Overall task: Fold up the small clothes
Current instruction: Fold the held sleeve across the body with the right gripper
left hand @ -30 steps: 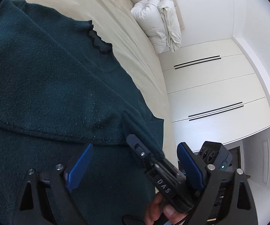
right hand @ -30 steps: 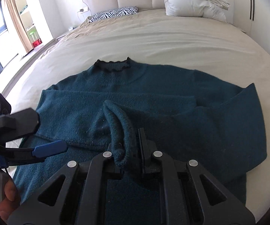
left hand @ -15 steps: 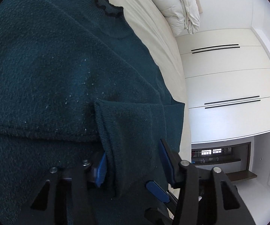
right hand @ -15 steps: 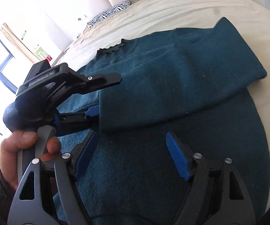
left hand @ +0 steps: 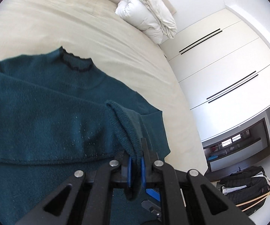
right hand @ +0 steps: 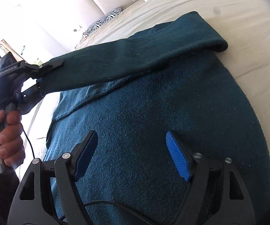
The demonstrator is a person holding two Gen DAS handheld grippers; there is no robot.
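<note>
— Starting at the left: clamped on what?

— With the left gripper, a narrow pinch on the ribbed cuff of the sleeve. Lifted clear of the sweater and drawn taut across its body.

— And where for the sweater itself?

— Spread flat on the bed, collar toward the headboard. Sleeve's fold close to the bed's right-hand edge.

— Likely handling?

— Probably soft, light and limp. Thick fuzzy knit, so grippy rather than slippery, and nothing fragile about it. Sags between supports and may stretch if tugged hard. Best taken at the firmer edges: cuff, shoulder seam, bottom hem. Worth avoiding a pinch mid-body, for fear of catching both layers at once.

— Over to the right?

— For the right gripper, a wide spread, blue pads well apart. Poised over the lower body of the knit, with nothing held.

— Any writing?

— Pale lettering along the side of the left gripper, too blurred to read. No tag or brand visible on the knit.
</note>
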